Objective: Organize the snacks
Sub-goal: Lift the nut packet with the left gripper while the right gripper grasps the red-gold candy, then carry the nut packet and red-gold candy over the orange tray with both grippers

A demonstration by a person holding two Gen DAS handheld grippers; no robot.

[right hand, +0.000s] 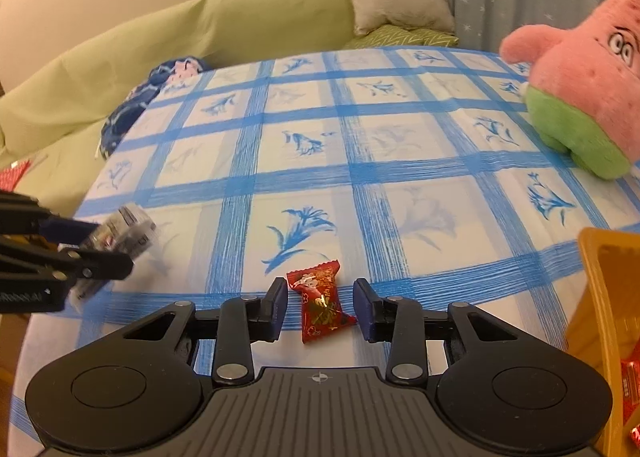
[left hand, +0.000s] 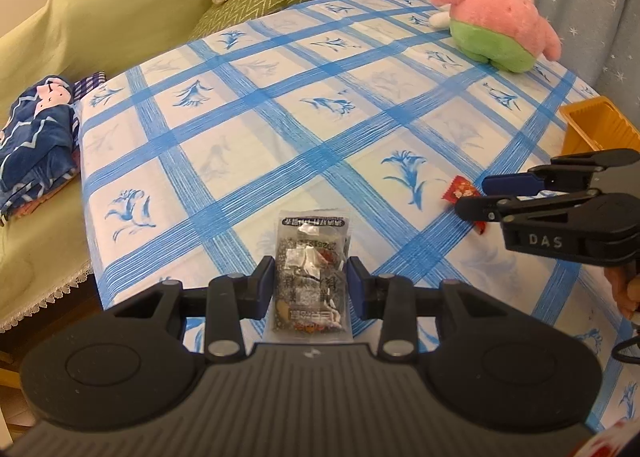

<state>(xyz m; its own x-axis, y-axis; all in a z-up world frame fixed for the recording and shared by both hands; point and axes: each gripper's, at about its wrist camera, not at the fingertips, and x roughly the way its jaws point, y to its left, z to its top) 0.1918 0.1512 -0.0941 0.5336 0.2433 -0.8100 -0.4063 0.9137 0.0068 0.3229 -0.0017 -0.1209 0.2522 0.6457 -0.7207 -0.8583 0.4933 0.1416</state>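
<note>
— Where's my right claw?

— Spread, straddling the red candy on the bench near its front edge. The candy's long axis runs along my fingers, so I judge a straight squeeze takes it.

— Left claw?

— Fingers hug a clear snack packet; pinched or not, I cannot tell. Beyond, the yellow bin sits at the right edge.

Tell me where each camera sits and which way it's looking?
Left wrist: sits on the left gripper, looking along its fingers at a clear snack packet between them; the right gripper shows at right.
Right wrist: sits on the right gripper, looking at a red candy between its open fingers; the left gripper shows at left.
Shared: checked tablecloth, pink plush, yellow box.
</note>
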